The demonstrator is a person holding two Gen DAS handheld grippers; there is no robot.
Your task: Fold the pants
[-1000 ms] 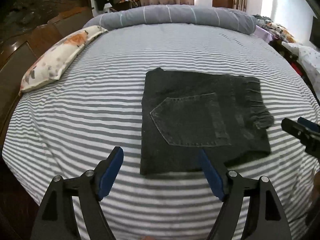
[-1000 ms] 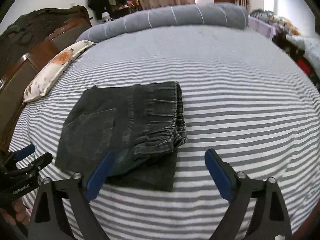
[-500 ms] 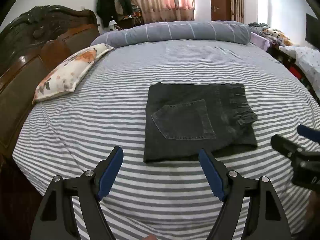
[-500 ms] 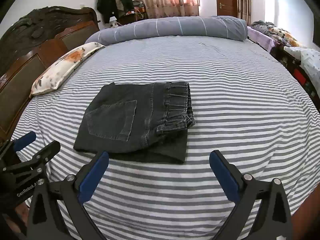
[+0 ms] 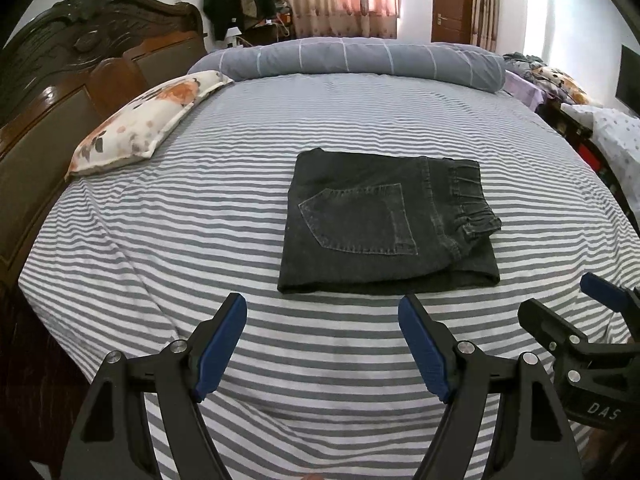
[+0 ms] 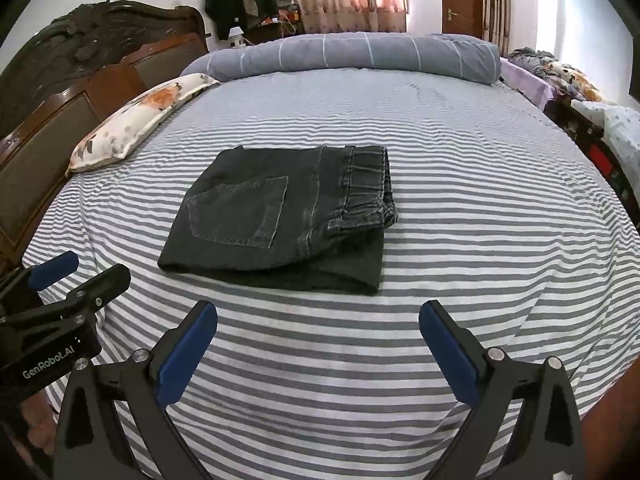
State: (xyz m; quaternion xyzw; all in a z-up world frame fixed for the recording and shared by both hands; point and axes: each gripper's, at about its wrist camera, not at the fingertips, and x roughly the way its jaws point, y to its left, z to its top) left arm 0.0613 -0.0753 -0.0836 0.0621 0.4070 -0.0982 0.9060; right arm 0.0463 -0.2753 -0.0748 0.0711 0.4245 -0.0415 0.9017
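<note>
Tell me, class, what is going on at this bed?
A person holds a claw in each hand above a striped bed. The dark pants lie folded into a compact rectangle, back pocket up, waistband at the right. The left claw and right claw are both open, empty and clear of the pants. The folding looks finished.

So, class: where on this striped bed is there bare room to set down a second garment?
Free: the wide stretch of sheet right of the folded pants, and the strip between pants and rolled duvet. Tighter: the left side, by the floral pillow, and the near edge under both grippers.
</note>
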